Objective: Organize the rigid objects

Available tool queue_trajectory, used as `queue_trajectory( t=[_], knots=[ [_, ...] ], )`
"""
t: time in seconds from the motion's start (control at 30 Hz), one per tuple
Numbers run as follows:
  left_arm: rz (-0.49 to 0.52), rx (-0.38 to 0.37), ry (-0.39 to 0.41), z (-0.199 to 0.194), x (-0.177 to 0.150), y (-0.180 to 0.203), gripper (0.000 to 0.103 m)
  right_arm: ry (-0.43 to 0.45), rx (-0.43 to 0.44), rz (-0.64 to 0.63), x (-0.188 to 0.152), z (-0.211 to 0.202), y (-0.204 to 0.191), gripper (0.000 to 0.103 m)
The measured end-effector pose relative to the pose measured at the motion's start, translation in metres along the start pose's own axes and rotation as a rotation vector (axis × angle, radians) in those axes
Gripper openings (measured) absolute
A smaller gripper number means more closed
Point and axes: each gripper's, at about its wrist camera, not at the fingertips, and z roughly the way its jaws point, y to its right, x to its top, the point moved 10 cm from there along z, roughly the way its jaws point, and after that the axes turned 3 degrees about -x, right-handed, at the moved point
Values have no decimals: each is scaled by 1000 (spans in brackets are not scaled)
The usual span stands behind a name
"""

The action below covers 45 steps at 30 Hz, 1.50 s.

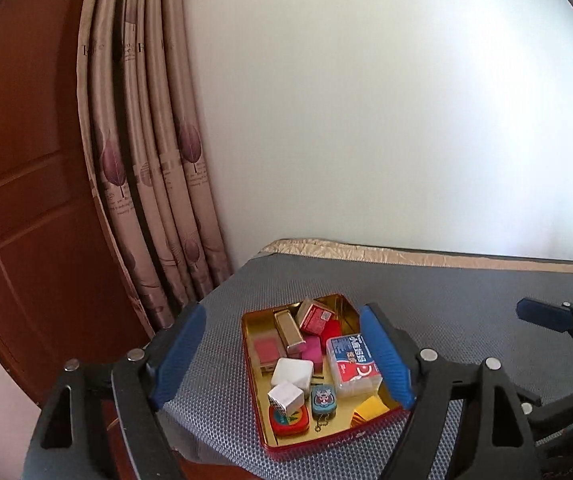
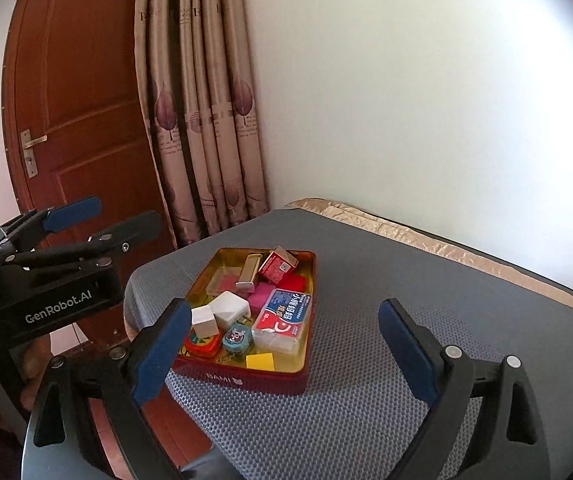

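A red tin (image 1: 318, 446) with a gold inside sits on the grey dotted mat (image 1: 446, 300). It holds several small items: a white charger cube (image 1: 292, 372), a smaller white cube (image 1: 285, 396), a blue-and-red box (image 1: 352, 364), a gold bar (image 1: 288, 328), a red carton (image 1: 314, 315), a teal tin (image 1: 322, 396) and a yellow block (image 1: 370, 407). My left gripper (image 1: 282, 310) hangs open above and in front of the tin. My right gripper (image 2: 284, 304) is open too, just right of the tin (image 2: 242, 380). Neither holds anything.
One blue finger (image 1: 546, 316) of the right gripper shows at the right of the left wrist view. The left gripper (image 2: 126, 210) hovers off the table's left corner. A curtain (image 2: 202, 120) and a brown door (image 2: 78, 100) stand behind, with a white wall (image 2: 406, 100).
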Motion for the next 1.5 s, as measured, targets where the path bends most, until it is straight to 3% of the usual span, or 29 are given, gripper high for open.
queue_trajectory(
  t=[0.13, 0.2, 0.3, 0.43, 0.93, 1.3, 1.37, 1.5],
  knots=[
    [-34, -69, -103, 2, -7, 5, 82, -13, -4, 6, -6, -8, 4, 96],
    [-71, -52, -82, -5, -3, -1, 82, -23, -2, 13, -10, -10, 5, 96],
    [-86, -4, -112, -6, -4, -8, 83, -40, 0, 11, -14, -13, 6, 97],
    [-91, 3, -117, -8, -8, -12, 83, -57, 2, 3, -19, -14, 4, 97],
    [-93, -85, -198, 4, -24, -3, 83, -76, 21, -30, -23, -18, -9, 97],
    [-102, -134, -294, 31, -53, 6, 83, -129, 30, -8, -37, -6, -5, 99],
    [-83, -101, -294, 34, -57, 7, 83, -142, 33, 0, -41, -4, -3, 99],
    [-83, -105, -289, 37, -58, 8, 83, -149, 23, 12, -47, -5, 5, 99]
  ],
)
